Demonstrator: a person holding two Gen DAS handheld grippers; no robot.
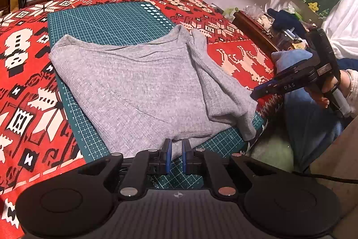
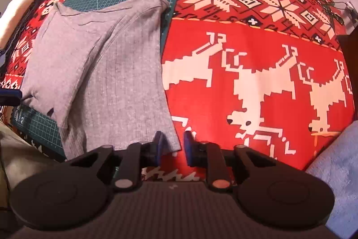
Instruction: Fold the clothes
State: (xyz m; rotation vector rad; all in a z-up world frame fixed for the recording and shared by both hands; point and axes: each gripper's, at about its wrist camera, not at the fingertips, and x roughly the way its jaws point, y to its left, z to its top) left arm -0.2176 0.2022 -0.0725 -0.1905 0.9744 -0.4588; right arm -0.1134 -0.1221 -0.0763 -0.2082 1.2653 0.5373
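**Item:** one grey ribbed knit top (image 1: 138, 82). It is partly folded, with one side panel laid back over the body.

**Location:** on the green cutting mat (image 1: 107, 19), which lies on the red patterned cloth covering the table (image 1: 22, 82). The right edge of the top runs off the mat onto the cloth.

**Handling:** we judge it light, soft and limp, with no stiffness of its own. It should sag and stretch between any two held points. The ribbing ought to give fair purchase, so we expect little slipping. It is not fragile, but we think dragging it would ruck the layers already laid.

**Where to take hold:** at the near hem, one corner to each hand. The doubled edge there is firmest.

**Left tongs** (image 1: 176, 149): narrow, pinching the near hem at its left end.

**Right tongs** (image 2: 173, 145): a modest gap, with the hem's right corner lying in it against one pad. We do not see the other pad pressing.
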